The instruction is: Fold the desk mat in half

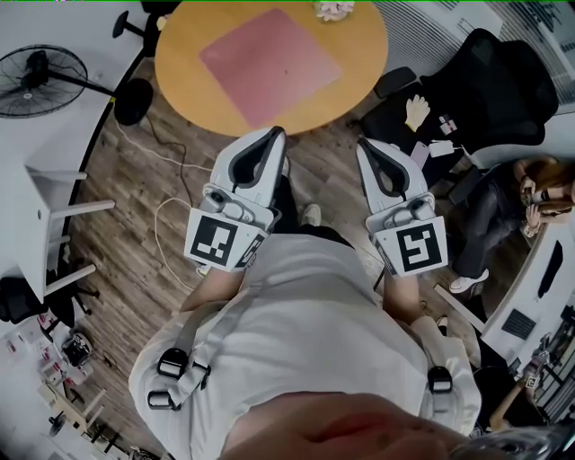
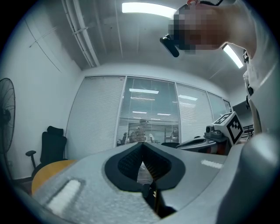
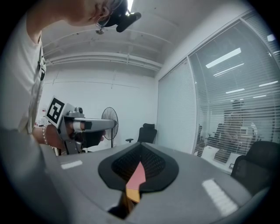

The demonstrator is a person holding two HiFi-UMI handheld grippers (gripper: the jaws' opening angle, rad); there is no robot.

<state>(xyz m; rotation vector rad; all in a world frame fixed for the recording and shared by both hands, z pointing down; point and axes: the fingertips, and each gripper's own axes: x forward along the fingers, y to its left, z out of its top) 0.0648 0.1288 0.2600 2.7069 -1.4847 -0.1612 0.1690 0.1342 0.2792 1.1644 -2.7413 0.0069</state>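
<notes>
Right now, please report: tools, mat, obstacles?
Left tool, right tool shut, empty. Desk mat flat, unfolded, on table. White item at far rim, off mat.

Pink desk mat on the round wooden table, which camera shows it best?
Head view: the whole pink desk mat lies flat on the round wooden table. The right gripper view shows only a pink sliver past its jaws; the left gripper view shows none.

desk mat (image 3: 137, 175): mostly behind fingers (image 3: 159, 162) | table (image 1: 180, 63): far rim cropped (top edge)
</notes>
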